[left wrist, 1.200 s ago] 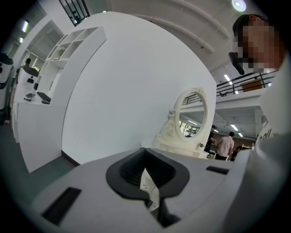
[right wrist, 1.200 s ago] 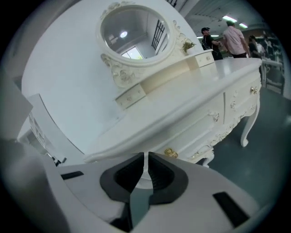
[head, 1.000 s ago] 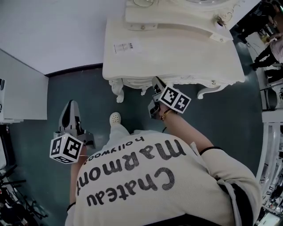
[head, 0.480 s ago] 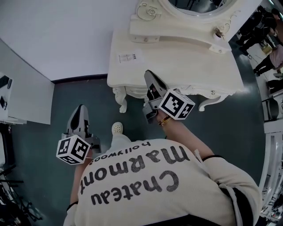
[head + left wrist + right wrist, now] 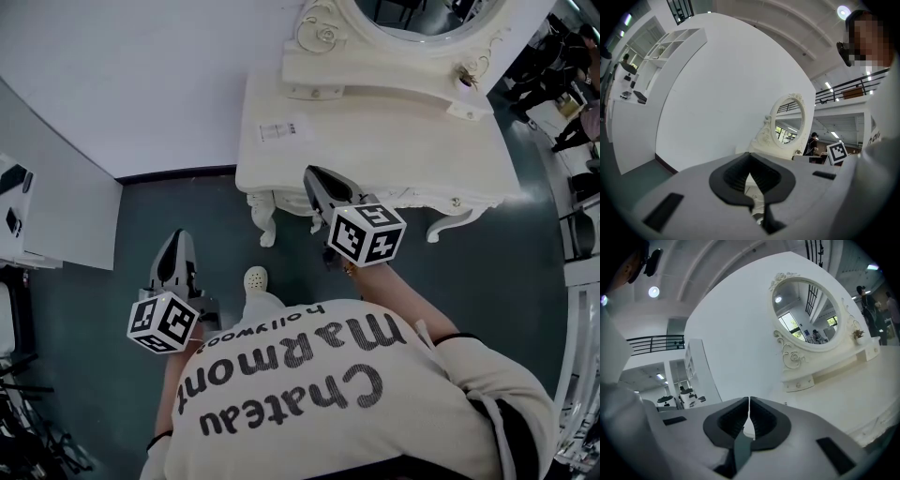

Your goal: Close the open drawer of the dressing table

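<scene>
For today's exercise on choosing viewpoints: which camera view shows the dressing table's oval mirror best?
The right gripper view: the whole mirror with its carved frame shows large. The left gripper view shows the mirror whole but smaller; the head view cuts the mirror off at the top edge.

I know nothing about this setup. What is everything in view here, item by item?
cream carved dressing table: one, cream white, against the white wall
oval mirror in a carved cream frame: one, at the back of the table
small printed paper label: one, white, on the left part of the tabletop
white cabinet: one, left of the table
dark teal floor: under everything
white perforated shoe: one visible, on the floor before the table
cream shirt with dark lettering: one, on the person, bottom of the head view
left gripper: one, grey with a black-and-white marker cube, shut and empty, over the floor
right gripper: one, same look, shut and empty, over the table's front edge
</scene>
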{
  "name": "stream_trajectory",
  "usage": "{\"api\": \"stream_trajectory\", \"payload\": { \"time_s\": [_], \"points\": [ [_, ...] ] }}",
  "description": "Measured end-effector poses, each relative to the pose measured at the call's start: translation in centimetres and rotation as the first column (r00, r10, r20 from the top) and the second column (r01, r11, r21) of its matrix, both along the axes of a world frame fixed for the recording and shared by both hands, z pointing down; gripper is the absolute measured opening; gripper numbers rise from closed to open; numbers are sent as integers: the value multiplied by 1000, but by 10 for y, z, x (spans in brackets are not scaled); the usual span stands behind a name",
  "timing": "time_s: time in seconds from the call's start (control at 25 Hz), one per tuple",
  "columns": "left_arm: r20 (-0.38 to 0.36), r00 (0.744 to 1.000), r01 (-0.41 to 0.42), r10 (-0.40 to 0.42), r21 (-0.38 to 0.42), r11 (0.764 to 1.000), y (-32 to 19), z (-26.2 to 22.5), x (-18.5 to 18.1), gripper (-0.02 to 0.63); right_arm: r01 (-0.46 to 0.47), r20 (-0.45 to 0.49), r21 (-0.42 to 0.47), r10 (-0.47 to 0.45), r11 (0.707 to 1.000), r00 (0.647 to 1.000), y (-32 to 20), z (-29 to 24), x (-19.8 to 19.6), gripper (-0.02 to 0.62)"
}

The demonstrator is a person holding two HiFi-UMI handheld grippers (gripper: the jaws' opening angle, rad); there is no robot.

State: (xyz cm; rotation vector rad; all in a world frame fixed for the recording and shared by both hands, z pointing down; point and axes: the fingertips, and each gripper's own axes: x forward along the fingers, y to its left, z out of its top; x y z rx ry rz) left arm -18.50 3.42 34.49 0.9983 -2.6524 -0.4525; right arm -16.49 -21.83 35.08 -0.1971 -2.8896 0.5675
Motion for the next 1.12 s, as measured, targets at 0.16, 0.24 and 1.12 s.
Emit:
{"api": "stream_trajectory", "payload": {
  "time_s": [0.16, 0.24, 1.12],
  "points": [
    [-1, 1000, -7, 7, 1, 1000, 2, 2, -2, 6, 3, -17, 34, -2, 999, 1000, 4, 5, 2, 29],
    [-7, 1000, -5, 5, 2, 1000, 4, 4, -4, 7, 0, -25, 36, 1, 999, 1000, 5, 8, 2, 29],
    [-61, 998, -13, 13, -1, 1000, 1, 27, -20, 7, -45, -105, 48, 50, 998, 993, -10, 43, -5, 29]
  ]
}}
